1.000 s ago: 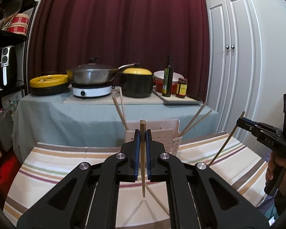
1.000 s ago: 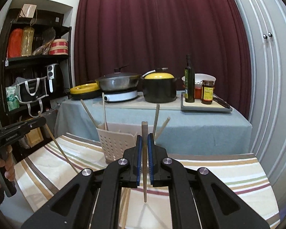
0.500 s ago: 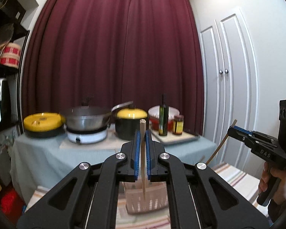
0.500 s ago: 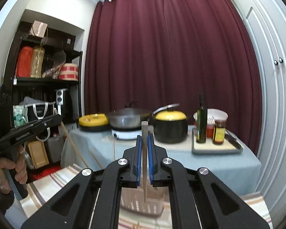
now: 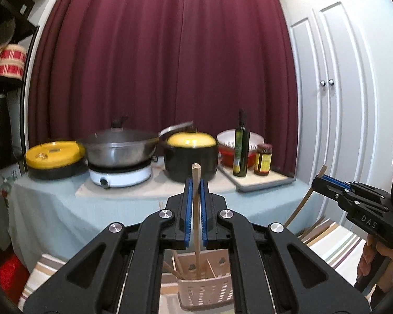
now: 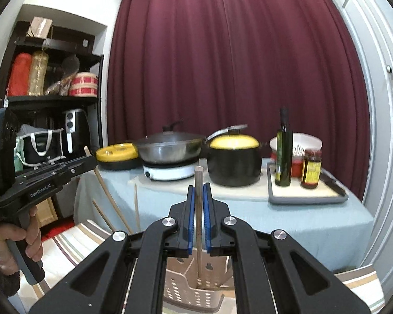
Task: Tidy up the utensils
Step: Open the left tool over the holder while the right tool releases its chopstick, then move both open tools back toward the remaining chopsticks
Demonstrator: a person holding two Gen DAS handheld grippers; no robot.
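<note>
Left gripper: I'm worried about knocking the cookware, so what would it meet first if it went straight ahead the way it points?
Probably the black pot with the yellow lid on the cloth-covered table, dead ahead of the left gripper; depth is uncertain.

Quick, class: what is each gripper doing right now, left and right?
Left gripper: closed on a wooden chopstick, upright above the utensil basket.
Right gripper: closed on another chopstick, also above the basket.

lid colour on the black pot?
Yellow lid on the black pot; clearest in the right wrist view.
</note>
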